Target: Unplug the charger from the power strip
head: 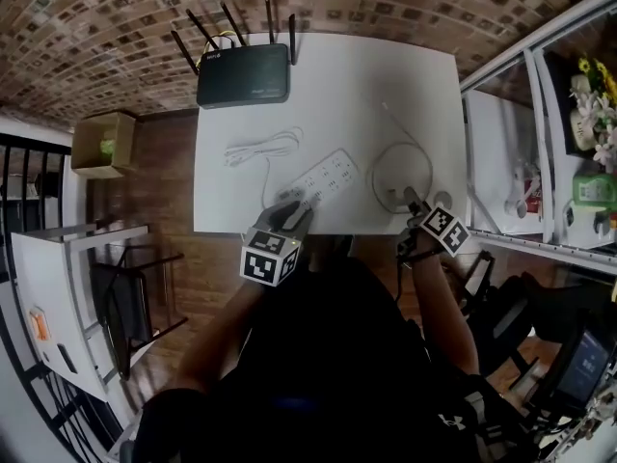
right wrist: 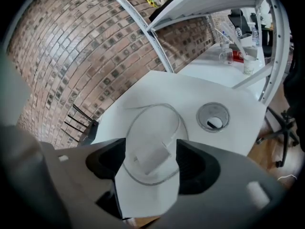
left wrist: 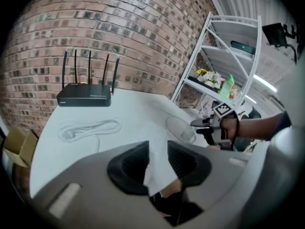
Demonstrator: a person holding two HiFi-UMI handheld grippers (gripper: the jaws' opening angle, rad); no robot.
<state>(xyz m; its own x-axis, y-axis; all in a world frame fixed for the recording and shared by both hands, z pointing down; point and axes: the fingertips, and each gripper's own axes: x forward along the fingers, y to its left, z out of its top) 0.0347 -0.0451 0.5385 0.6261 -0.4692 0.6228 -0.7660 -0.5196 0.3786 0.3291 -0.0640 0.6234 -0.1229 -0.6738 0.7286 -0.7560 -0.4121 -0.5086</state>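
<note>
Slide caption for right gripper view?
Open right tool aimed at white charger lying within its looped cable on the table.

table under left gripper and right gripper: smooth matt white top. power strip in left jaws: smooth white plastic. charger between right jaws: white plastic, slight sheen. router beyond left gripper: matt black plastic. wall behind router: rough brick. gripper shells: matt grey plastic.

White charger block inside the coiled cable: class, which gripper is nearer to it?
Right. The right gripper hovers just above the white charger block, jaws open; the left gripper grips the white power strip, further left.
</note>
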